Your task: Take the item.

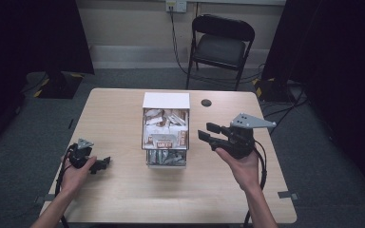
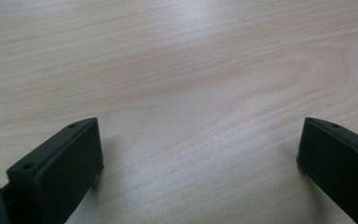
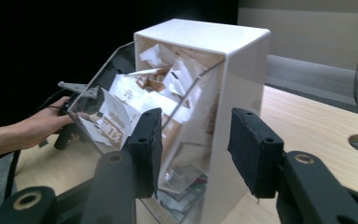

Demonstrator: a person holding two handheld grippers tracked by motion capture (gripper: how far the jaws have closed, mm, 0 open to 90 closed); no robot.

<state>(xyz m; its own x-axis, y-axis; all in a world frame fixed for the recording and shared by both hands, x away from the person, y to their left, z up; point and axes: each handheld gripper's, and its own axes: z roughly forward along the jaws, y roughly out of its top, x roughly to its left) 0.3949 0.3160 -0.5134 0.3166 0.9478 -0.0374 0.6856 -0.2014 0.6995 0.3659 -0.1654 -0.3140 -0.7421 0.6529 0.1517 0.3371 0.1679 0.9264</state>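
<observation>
The dispenser (packets visible behind its clear front) stands mid-tabletop. The right tongs hover just beside its right side, jaws apart and empty. The left tongs rest well left of it, jaws wide apart.

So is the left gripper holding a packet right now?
No, the left gripper stands open, with bare wooden table between its jaws and no packet.

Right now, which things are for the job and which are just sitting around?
For the job: white box of sachets, right gripper open beside it, left gripper open on the table.
Just around: black chair, wall cables.
</observation>
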